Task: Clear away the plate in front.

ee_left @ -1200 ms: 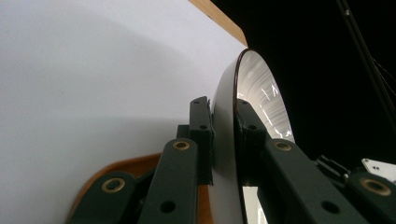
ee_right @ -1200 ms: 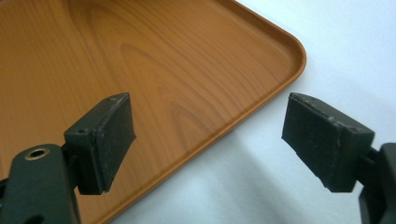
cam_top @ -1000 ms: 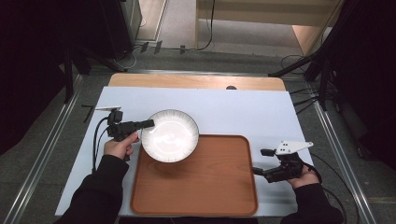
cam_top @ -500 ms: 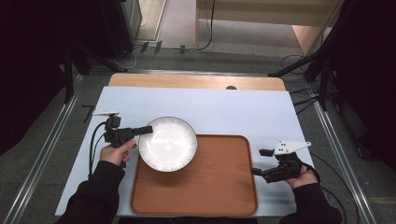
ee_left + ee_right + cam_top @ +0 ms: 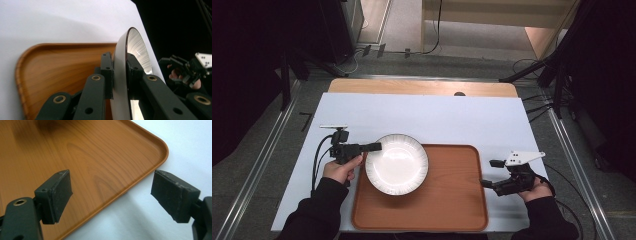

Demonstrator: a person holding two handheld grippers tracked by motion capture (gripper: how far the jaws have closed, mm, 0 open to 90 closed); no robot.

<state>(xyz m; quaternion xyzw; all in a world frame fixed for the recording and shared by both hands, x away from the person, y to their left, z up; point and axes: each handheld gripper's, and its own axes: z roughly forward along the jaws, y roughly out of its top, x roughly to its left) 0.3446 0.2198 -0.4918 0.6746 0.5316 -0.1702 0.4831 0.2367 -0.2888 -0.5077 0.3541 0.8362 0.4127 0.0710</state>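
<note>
left gripper pinching the rim of a round white ribbed plate over the near-left part of a rectangular brown wooden tray.
high view: the plate overlaps the tray's left edge and far-left corner; the tray lies on the white table top at its near edge, and the right gripper rests at the tray's right edge, jaws spread. left gripper view: the left gripper has its jaws pressed on the plate rim, one each side, the tray behind. right gripper view: the right gripper, jaws apart, straddles the tray edge near a rounded corner.
</note>
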